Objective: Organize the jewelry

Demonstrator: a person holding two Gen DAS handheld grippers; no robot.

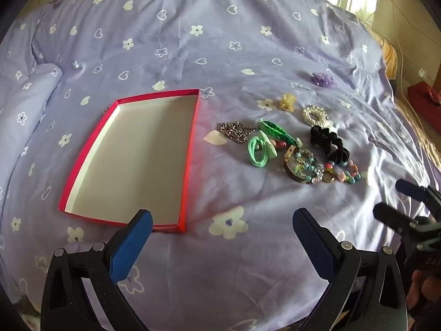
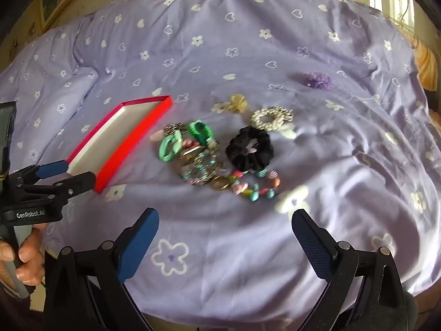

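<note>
The left gripper [image 1: 222,224], black-framed with blue textured pads, angles downward with its jaws spread wide and nothing between them. The matching right gripper [image 2: 224,226] tilts down likewise, jaws wide and empty. A hand [image 2: 23,259] wraps the left gripper's handle.

Bed cover [image 1: 220,41]: bare from 10 to 2 o'clock. Red box [image 1: 190,149]: inside unoccupied, low walls. Jewelry cluster [image 1: 292,151]: packed, pieces touching, at 1 o'clock. Bare strip of cover between box and cluster.
</note>
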